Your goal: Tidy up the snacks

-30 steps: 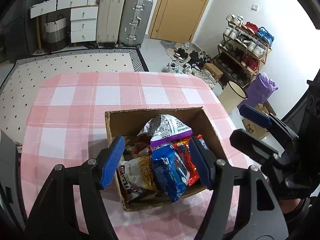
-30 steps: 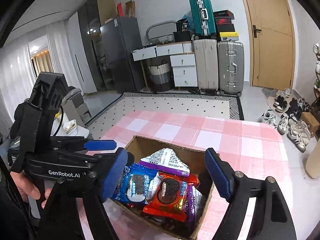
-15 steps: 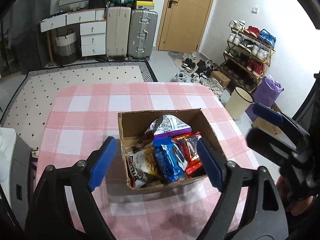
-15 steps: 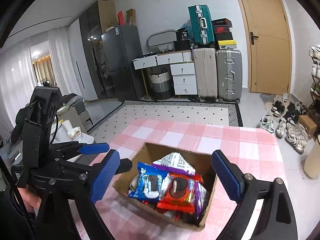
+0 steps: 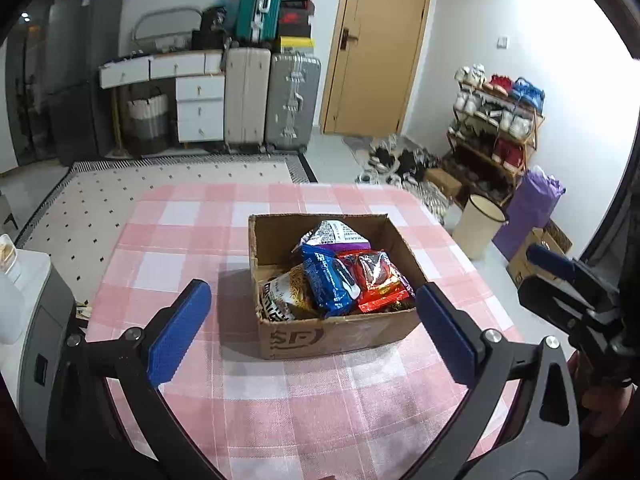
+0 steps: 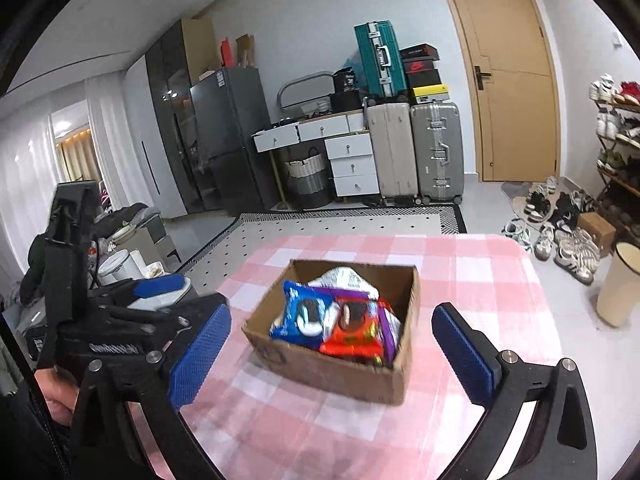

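A cardboard box (image 5: 340, 334) stands on the pink checked table (image 5: 180, 240), filled with snack packets: a blue cookie pack (image 5: 328, 280), a red pack (image 5: 380, 280), a white and purple bag (image 5: 334, 236) and a noodle bag (image 5: 286, 294). The box also shows in the right wrist view (image 6: 332, 372). My left gripper (image 5: 312, 336) is open and empty, held back in front of the box. My right gripper (image 6: 332, 354) is open and empty, also short of the box. The right gripper shows at the right edge of the left wrist view (image 5: 560, 280).
A cream bin (image 5: 478, 226) and purple bag (image 5: 528, 208) stand on the floor right of the table. A shoe rack (image 5: 496, 120), suitcases (image 5: 272, 100) and a drawer unit (image 5: 192, 96) line the far walls. A grey appliance (image 5: 24, 320) stands left of the table.
Both grippers have pulled back and up from the box, which now looks smaller and farther. The packets in the box have not moved.
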Tool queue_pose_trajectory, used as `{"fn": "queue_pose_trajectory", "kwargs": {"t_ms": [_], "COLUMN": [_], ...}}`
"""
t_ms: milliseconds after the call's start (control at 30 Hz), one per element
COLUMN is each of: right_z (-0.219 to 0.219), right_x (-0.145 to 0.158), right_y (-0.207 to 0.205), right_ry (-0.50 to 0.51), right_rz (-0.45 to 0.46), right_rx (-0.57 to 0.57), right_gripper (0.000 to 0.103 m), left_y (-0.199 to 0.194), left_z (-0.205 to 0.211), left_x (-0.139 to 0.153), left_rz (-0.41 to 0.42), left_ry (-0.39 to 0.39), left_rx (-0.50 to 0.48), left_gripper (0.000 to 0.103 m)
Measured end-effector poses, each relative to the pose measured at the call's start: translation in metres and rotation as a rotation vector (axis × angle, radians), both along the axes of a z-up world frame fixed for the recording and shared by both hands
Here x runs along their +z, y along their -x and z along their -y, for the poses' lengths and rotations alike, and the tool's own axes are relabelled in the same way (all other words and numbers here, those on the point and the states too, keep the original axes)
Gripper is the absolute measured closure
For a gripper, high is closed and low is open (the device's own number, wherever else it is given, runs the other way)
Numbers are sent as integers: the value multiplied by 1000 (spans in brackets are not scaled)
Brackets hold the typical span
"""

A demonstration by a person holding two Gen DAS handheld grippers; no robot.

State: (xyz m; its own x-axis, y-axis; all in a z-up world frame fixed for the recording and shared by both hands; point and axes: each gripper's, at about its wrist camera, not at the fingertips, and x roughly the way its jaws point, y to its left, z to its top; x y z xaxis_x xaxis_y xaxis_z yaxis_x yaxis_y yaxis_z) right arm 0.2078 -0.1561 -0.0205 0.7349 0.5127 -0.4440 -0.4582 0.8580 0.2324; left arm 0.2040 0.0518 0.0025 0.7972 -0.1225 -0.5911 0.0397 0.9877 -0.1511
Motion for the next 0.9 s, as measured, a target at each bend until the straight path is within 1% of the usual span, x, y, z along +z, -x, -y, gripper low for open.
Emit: {"fn": "queue_pose_trajectory", "kwargs": {"t_ms": [133, 300, 433, 500, 600, 700, 833, 900], "right_z": [19, 33, 32, 31, 29, 34, 40, 42], "right_x": [-13, -21, -21, -21, -23, -24, -27, -34], "right_y": [22, 49, 69, 79, 88, 92, 98, 95], "right_ry": [-24, -66, -38, -20, 9, -16, -15, -11], "right_rz": [-8, -18, 22, 45, 49, 44, 96, 91], "right_rx": [-35, -55, -52, -46, -49, -63, -90, -92], "right_gripper": [1, 1, 1, 1, 1, 1, 1, 1], "left_y": [25, 48, 71, 80, 87, 94, 97, 97], "left_z": [2, 3, 3, 3, 0, -7, -14, -17], "left_x": [-4, -11, -15, -18, -22, -25, -36, -44], "left_rz": [24, 28, 52, 70, 72, 102, 117, 154], "left_ry": [-26, -26, -38, -33, -37, -32, -36, -31], "left_rx": [14, 30, 54, 43, 63, 83, 109, 116], "left_gripper": [1, 1, 1, 1, 1, 1, 1, 1]}}
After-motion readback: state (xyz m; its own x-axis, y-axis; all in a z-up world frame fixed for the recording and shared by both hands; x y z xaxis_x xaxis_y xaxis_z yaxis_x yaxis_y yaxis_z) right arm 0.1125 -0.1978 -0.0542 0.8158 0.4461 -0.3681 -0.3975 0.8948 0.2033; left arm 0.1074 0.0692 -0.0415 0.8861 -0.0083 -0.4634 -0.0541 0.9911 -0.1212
